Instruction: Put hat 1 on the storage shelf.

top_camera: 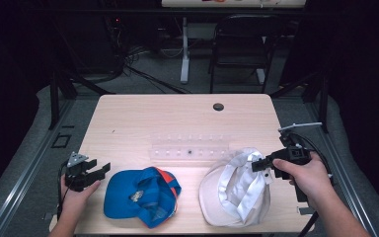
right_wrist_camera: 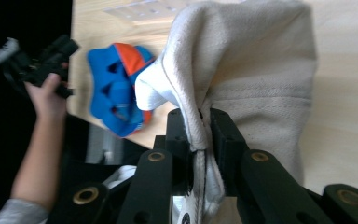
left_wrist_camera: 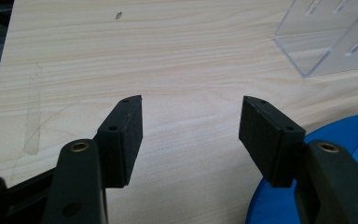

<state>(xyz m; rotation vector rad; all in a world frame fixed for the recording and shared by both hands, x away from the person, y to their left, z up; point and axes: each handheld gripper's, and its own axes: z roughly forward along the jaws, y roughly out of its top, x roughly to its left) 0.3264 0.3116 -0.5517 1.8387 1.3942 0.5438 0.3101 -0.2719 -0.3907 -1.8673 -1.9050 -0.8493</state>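
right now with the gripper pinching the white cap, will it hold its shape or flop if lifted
Probably flop: the white cap is soft cloth, already bunched and folded where the right gripper pinches it. It looks light for its size, so one pinch should carry it. The fabric is unlikely to slip from the shut pads, though the loose side may drag.

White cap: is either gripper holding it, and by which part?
The right gripper is shut on the white cap, pinching a fold of fabric at its edge. The left gripper is open and holds nothing.

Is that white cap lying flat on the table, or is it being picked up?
Being picked up: the right tool pinches the white cap by its edge, bunching the cloth upward.
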